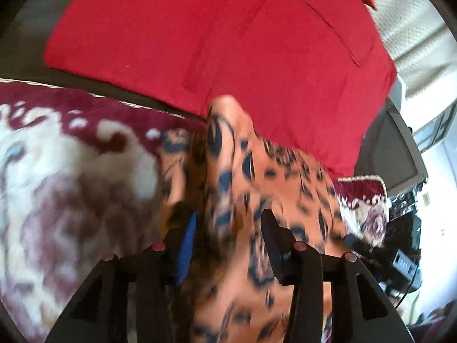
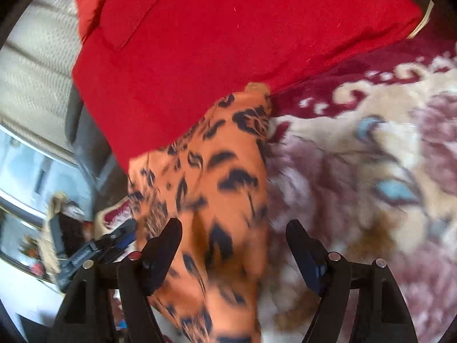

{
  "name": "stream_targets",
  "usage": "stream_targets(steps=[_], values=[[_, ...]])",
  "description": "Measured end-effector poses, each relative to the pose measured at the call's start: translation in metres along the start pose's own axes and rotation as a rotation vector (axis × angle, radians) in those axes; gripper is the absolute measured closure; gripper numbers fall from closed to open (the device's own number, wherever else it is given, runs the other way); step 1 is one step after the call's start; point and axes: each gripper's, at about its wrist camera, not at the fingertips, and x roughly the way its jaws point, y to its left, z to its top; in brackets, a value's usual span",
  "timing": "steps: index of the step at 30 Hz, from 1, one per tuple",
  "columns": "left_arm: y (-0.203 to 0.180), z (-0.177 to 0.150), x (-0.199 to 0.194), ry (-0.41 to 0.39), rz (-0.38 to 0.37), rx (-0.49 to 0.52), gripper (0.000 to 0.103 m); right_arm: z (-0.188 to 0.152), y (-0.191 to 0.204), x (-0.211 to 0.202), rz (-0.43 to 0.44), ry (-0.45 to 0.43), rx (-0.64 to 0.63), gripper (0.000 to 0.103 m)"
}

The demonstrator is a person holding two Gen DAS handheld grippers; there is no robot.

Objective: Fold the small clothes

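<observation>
Both grippers, left [image 1: 228, 228] and right [image 2: 234, 234], stood wide; we saw the orange garment [image 2: 222, 171] running lengthwise between each pair.

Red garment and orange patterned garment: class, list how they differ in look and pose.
The red garment is plain; the orange patterned garment carries dark blotches. The red garment lies spread flat and broad; the orange one is bunched into a narrow rumpled strip. Both are cloth on the floral blanket, overlapping at one edge.
</observation>
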Motion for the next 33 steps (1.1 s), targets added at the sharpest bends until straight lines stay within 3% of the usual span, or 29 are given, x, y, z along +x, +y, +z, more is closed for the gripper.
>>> stream_targets(steps=[1,3,5,6,10,14,18,20,23,27,31,33], values=[[0.006,0.009,0.009,0.010,-0.005,-0.020,0.056,0.010,0.001,0.009,0.033,0.024,0.004,0.024],[0.027,0.019,0.022,0.047,-0.030,-0.112,0.072,0.023,0.001,0.027,0.041,0.058,0.008,0.025],[0.054,0.024,0.032,0.073,-0.080,-0.218,0.079,0.034,-0.001,0.039,0.066,0.064,0.030,0.040],[0.070,0.023,0.035,0.067,-0.132,-0.268,0.080,0.039,-0.002,0.043,0.053,0.066,0.031,0.057],[0.103,0.020,0.043,0.078,-0.260,-0.367,0.080,0.041,-0.008,0.050,0.056,0.083,0.035,0.058],[0.121,0.028,0.038,0.097,-0.318,-0.410,0.081,0.038,-0.016,0.048,0.073,0.081,0.056,0.059],[0.130,0.037,0.030,0.086,-0.318,-0.343,0.083,0.043,-0.025,0.042,0.082,0.084,0.062,0.057],[0.145,0.041,0.042,0.106,-0.304,-0.388,0.091,0.042,-0.039,0.034,0.103,0.085,0.082,0.056],[0.170,0.040,0.046,0.103,-0.386,-0.493,0.092,0.040,-0.043,0.037,0.125,0.083,0.107,0.055],[0.156,0.036,0.012,0.084,-0.341,-0.399,0.087,0.039,-0.045,0.032,0.119,0.082,0.125,0.046],[0.127,0.020,-0.032,0.048,-0.335,-0.221,0.069,0.031,-0.043,0.019,0.126,0.068,0.123,0.043],[0.121,0.009,-0.033,0.054,-0.305,-0.164,0.068,0.022,-0.042,0.011,0.127,0.075,0.103,0.043]])
